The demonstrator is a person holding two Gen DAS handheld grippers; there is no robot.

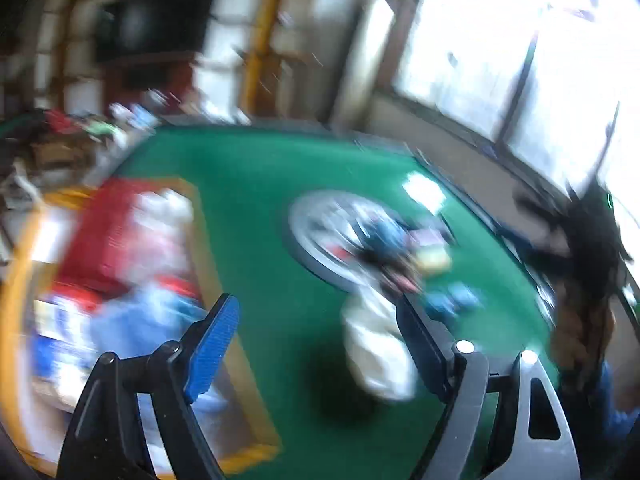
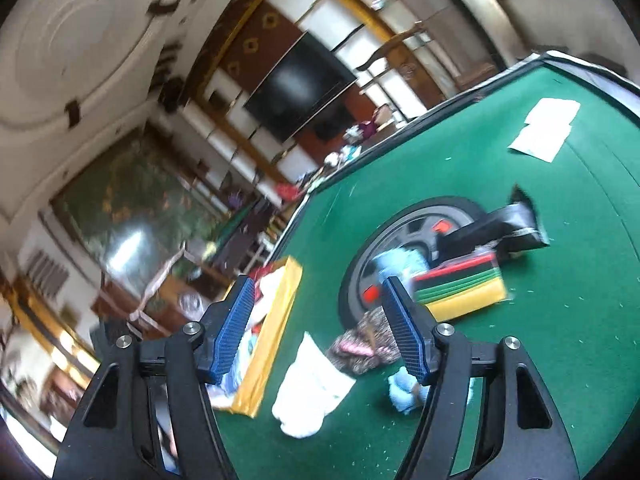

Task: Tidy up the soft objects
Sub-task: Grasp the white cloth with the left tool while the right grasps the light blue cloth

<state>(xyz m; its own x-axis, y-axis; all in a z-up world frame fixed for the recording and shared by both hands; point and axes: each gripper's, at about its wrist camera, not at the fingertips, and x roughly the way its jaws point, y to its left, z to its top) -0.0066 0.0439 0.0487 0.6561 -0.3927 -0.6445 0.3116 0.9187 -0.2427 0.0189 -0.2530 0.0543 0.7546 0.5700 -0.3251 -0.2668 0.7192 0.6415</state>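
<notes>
Overall, the left wrist view is heavily motion-blurred. The left gripper (image 1: 320, 344) has its fingers spread wide, grasping nothing, above the green worktop (image 1: 260, 216). A white cloth (image 1: 374, 356) lies on the worktop at lower centre, beside the right-hand finger. A yellow-rimmed box (image 1: 240, 360) at the left of the frame holds red, white and blue soft items; details cannot be resolved. In the right wrist view, the right gripper (image 2: 320, 328) is likewise released and empty. The white cloth (image 2: 312, 392) lies at lower centre, just beside the yellow-rimmed box (image 2: 276, 320). A patterned fabric piece (image 2: 360, 348) and a light blue cloth (image 2: 408, 390) lie near it. A striped folded stack (image 2: 460, 284) rests partly on a round wheel-print mat (image 2: 404, 232).
</notes>
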